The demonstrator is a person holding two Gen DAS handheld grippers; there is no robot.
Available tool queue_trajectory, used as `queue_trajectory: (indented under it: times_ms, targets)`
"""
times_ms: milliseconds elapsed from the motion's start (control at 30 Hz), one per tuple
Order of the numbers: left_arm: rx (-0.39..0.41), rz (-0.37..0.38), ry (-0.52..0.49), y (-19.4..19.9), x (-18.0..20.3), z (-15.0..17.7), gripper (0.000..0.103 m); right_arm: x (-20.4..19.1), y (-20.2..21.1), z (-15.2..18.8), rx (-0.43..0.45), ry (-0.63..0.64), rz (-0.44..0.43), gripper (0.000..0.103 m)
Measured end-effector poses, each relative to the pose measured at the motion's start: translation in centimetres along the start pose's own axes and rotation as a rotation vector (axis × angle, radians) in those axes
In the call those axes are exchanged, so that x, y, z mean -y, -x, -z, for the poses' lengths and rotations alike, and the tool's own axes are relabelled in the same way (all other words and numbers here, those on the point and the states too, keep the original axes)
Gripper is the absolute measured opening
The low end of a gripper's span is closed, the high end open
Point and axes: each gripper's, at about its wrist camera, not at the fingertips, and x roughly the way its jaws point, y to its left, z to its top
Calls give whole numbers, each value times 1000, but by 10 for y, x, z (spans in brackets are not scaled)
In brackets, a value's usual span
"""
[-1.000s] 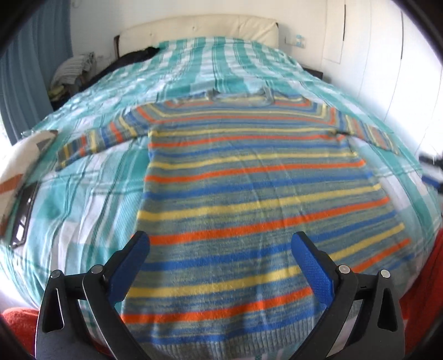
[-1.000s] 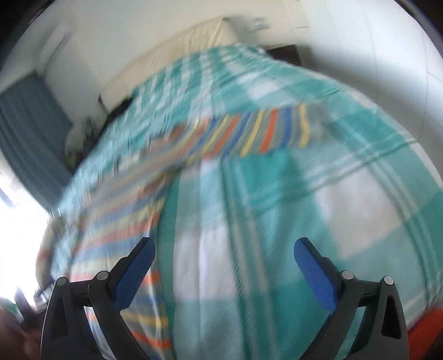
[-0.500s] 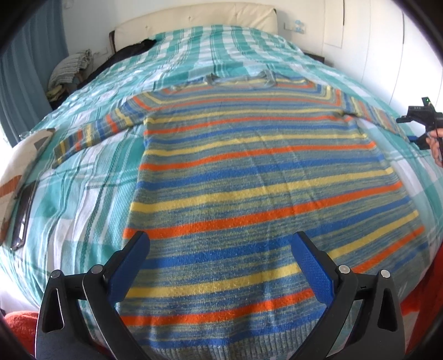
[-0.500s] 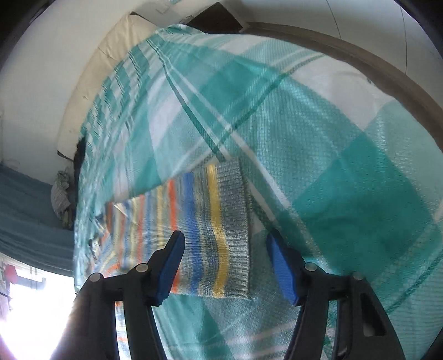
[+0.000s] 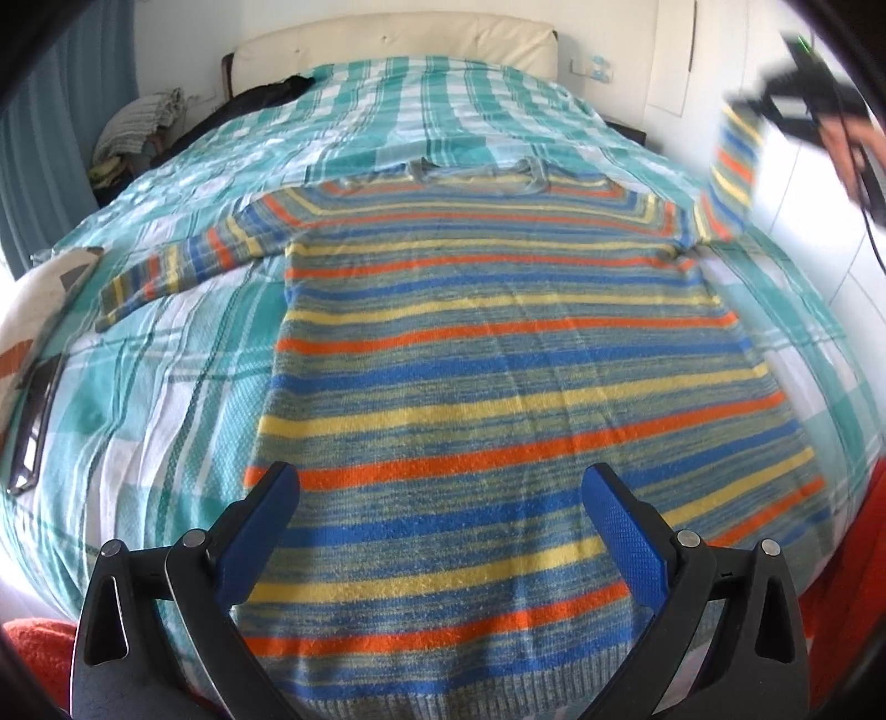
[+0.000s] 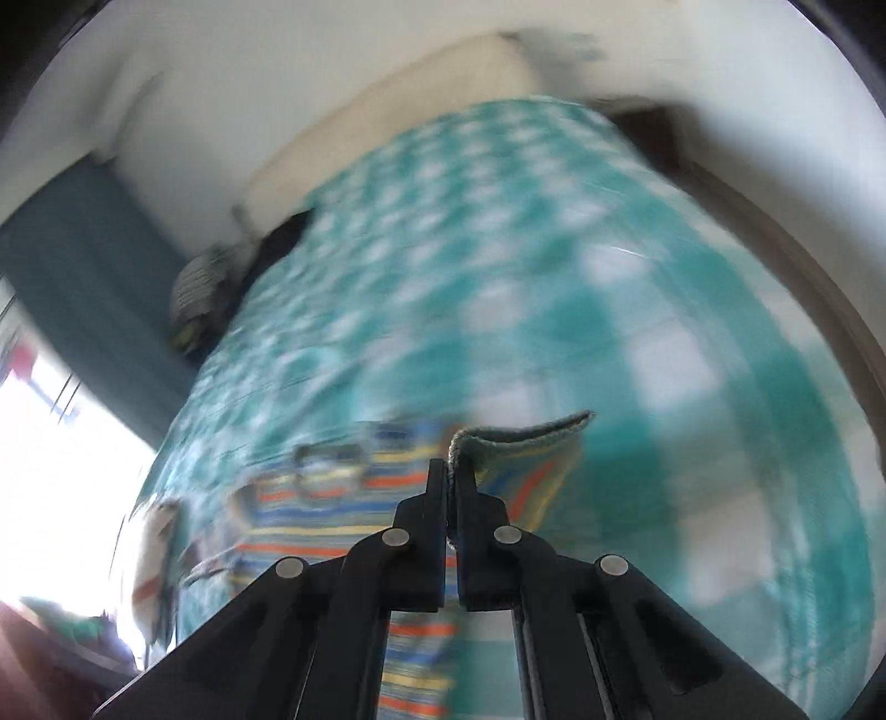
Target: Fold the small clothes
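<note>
Your left gripper hangs over the sweater's hem, jaws spread wide, nothing between them. The striped sweater lies flat on the teal checked bedspread, its left sleeve stretched out. Your right gripper has just clamped together on the grey cuff of the other sleeve, which is lifted off the bed. Cream headboard at the far end.
</note>
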Motion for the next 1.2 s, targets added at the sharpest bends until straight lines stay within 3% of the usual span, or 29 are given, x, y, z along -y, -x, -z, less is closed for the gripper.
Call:
queue_trajectory:
  times_ms: [67,133,167,200,267,400,600,667,700,767,833,933,1000,1100,1200]
  targets:
    - [-11,-1,20,-2,-5,0,102,-51,-25,-9,-22,69,-68,3]
    - [-20,0,40,-3,-10,1,102,-93,-58,-5,-53,108,-146,17]
    - [-24,-2,48,-3,-13,2,102,-109,-77,-1,-91,103,-199,56]
    - [-28,-7,58,-3,-16,3,102,-119,-90,5,-131,91,-244,77]
    - [-29,-12,68,-2,-20,4,102,-132,-103,16,-140,94,-293,77]
    - [-22,2,87,0,-26,2,102,-123,-107,35,-164,112,-271,77]
    - [-53,25,103,-9,-26,1,102,-50,-123,60,-241,-41,-193,75]
    - [-62,20,96,-11,-24,2,102,-15,-142,76,-291,-123,-120,75]
    - [-65,14,90,-12,-23,3,102,6,-154,90,-334,-171,-34,69]
    - [-71,-5,82,-13,-21,4,102,36,-163,109,-379,-253,10,41]
    - [-69,-6,82,-13,-21,5,102,45,-142,109,-291,-294,-51,40]
    - [-57,4,80,-11,-21,3,102,32,-107,106,-229,-236,-133,43]
    - [-57,9,74,-12,-19,2,102,11,-81,114,-237,-134,-176,52]
    - [-80,20,51,-16,-11,4,102,-15,-51,152,-278,-1,-248,60]
    - [-142,13,-3,-27,1,11,102,-29,-32,214,-323,109,-228,60]
